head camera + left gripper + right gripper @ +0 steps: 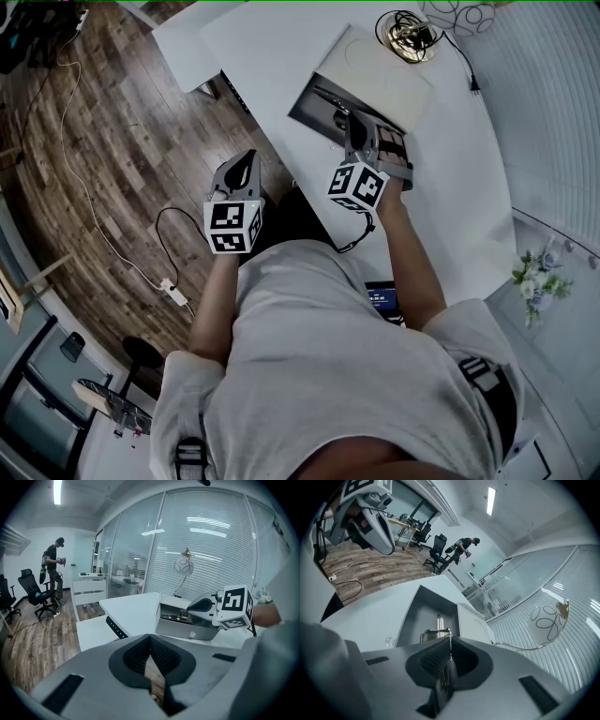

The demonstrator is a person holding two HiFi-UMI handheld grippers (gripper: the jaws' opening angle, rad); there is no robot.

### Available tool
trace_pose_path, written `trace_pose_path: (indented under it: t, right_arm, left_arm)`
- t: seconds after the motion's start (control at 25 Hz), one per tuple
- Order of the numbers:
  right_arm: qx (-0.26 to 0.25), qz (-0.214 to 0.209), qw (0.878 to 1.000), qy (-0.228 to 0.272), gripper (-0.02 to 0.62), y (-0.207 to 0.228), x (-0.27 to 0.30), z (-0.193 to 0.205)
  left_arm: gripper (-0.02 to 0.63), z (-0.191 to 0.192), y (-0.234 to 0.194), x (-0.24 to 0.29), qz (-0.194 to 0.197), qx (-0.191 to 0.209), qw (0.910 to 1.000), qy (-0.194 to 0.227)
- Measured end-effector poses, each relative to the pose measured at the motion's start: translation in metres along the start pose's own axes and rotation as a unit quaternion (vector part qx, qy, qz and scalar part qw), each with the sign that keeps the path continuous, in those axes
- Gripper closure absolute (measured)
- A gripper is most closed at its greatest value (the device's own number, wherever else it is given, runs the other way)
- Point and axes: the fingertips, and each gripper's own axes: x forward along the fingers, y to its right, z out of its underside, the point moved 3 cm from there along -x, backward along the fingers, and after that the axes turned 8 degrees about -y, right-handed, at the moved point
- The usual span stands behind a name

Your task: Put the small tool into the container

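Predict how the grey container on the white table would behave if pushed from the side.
The container is low, wide and flat-based, so it probably slides rather than tips. The white table looks smooth, so it may skid easily.

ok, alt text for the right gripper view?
The right gripper, jaws shut on a thin metal tool, hangs over an open grey box on a white table. The left gripper shows at upper left above a wood floor. A person stands far off by office chairs.
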Motion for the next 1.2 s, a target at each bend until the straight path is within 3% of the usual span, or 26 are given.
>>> trace_pose_path:
  t: [0.36, 0.8, 0.84, 0.92, 0.96, 1.2]
  right_arm:
    - [-0.01, -0.005, 1.0, -0.019, 0.566, -0.003, 0.001, -0.001]
    - [-0.016, -0.071, 0.996, -0.047, 0.561, -0.018, 0.001, 0.001]
    - [-0.009, -0.079, 0.996, -0.048, 0.55, -0.018, 0.001, 0.001]
    - [0.001, -0.092, 0.995, -0.048, 0.445, -0.018, 0.0, 0.001]
    - [0.002, -0.094, 0.994, -0.048, 0.43, -0.018, 0.0, 0.001]
    - [0.037, -0.113, 0.991, -0.056, 0.416, -0.017, -0.007, 0.008]
  left_arm:
    - [0.583, 0.001, -0.001, 0.0, 0.002, -0.002, 1.0, -0.002]
    - [0.583, 0.008, -0.006, -0.004, 0.016, -0.025, 0.9995, -0.004]
    - [0.583, 0.009, -0.008, -0.005, 0.016, -0.027, 0.9995, -0.004]
    - [0.583, 0.01, -0.012, -0.007, 0.017, -0.03, 0.9994, -0.005]
    - [0.583, 0.01, -0.013, -0.008, 0.017, -0.031, 0.9994, -0.005]
    - [0.583, 0.007, -0.015, -0.013, 0.029, -0.024, 0.9993, -0.004]
